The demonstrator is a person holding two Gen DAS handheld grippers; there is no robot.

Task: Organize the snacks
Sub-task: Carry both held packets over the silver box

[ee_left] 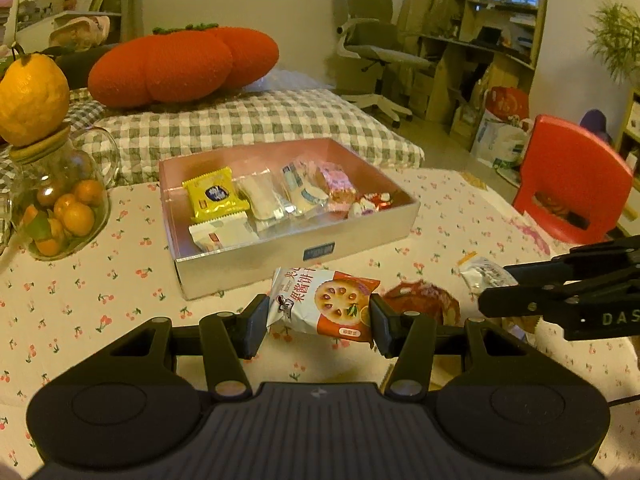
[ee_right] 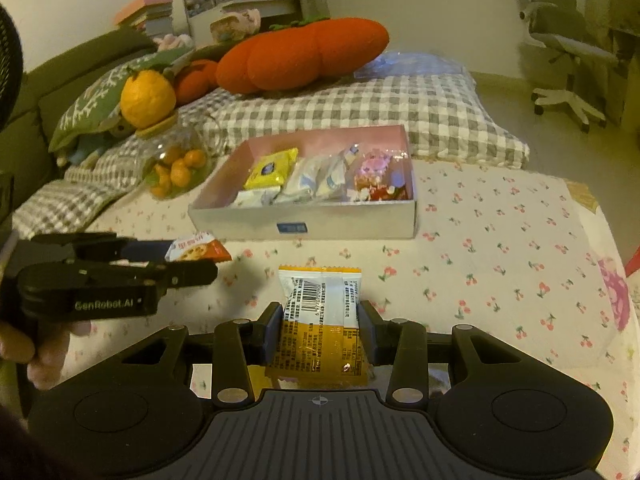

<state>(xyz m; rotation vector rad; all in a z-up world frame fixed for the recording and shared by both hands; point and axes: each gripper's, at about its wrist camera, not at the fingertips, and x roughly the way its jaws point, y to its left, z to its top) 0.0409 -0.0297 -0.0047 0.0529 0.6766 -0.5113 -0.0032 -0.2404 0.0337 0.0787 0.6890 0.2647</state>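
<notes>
Both packets held clear of the tablecloth [ee_right: 500,240], short of the box [ee_left: 256,258]. L gripper [ee_left: 318,320] was clamped on the fruit-biscuit packet [ee_left: 324,304]; R gripper [ee_right: 320,330] on the orange-white packet [ee_right: 320,312]. Risks: slick wrappers pinched only at the edges could slip; the near box wall could snag a low packet; grippers close together might collide w/ each other.

Left gripper [ee_left: 319,320] and right gripper [ee_right: 319,334] each clamp a packet.
</notes>
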